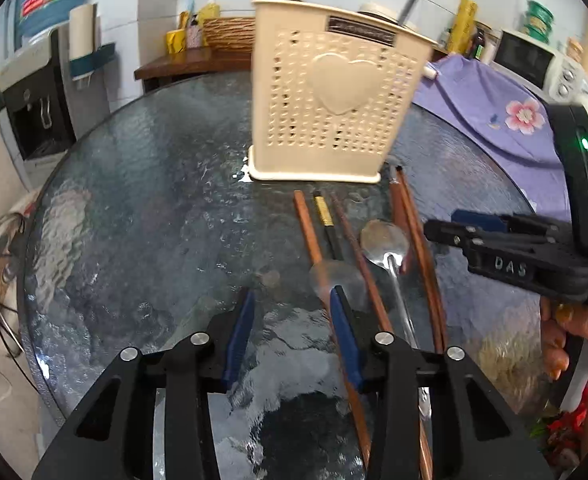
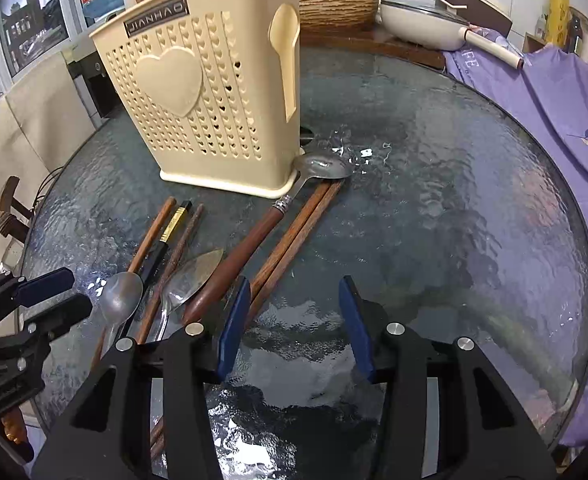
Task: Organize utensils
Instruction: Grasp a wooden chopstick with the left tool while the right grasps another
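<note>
A cream perforated utensil holder (image 1: 325,96) with a heart stands upright on the round glass table (image 1: 154,208); it also shows in the right wrist view (image 2: 202,100). Before it lie several wooden chopsticks (image 2: 294,240), a black chopstick with a gold band (image 2: 174,224), two small metal spoons (image 2: 120,296) and a wooden-handled spoon (image 2: 254,236). My left gripper (image 1: 292,304) is open and empty, low over the table just left of the chopsticks (image 1: 307,228) and spoons (image 1: 383,240). My right gripper (image 2: 294,292) is open and empty, just right of the utensils.
A purple flowered cloth (image 2: 553,112) covers furniture to the right. A wooden counter behind holds a wicker basket (image 2: 335,10) and a white pan (image 2: 421,24). A water dispenser (image 1: 38,92) stands to the left. A microwave (image 1: 533,60) sits at back right.
</note>
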The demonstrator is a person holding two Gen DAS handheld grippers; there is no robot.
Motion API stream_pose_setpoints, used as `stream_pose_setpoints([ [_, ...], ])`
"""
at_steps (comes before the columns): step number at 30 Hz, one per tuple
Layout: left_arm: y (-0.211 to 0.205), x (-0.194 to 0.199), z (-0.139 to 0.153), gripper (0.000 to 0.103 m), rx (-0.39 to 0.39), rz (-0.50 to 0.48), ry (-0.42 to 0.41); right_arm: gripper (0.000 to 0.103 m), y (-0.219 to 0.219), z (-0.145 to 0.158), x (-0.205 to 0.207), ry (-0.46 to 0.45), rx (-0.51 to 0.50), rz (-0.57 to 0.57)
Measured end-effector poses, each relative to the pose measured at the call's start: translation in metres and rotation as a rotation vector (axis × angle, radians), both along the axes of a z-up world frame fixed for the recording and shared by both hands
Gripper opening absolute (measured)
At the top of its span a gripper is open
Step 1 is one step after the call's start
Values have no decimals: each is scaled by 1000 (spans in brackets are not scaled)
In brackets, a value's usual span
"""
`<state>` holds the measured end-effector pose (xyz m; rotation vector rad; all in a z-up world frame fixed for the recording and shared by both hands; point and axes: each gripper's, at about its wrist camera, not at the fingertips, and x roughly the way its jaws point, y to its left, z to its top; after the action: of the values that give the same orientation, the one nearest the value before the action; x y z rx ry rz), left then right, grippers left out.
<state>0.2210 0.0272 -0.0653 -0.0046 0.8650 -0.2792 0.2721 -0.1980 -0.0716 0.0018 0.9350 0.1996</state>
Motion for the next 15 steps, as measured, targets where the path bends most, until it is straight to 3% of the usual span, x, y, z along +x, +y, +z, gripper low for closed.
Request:
stream_pose_setpoints([
  [10,-2,2,-6,37,-41,26,14,40,4,-8,10,23,24,-7],
  [15,2,6,-2,37,-37,42,9,38,-1,-6,10,36,-29,8],
])
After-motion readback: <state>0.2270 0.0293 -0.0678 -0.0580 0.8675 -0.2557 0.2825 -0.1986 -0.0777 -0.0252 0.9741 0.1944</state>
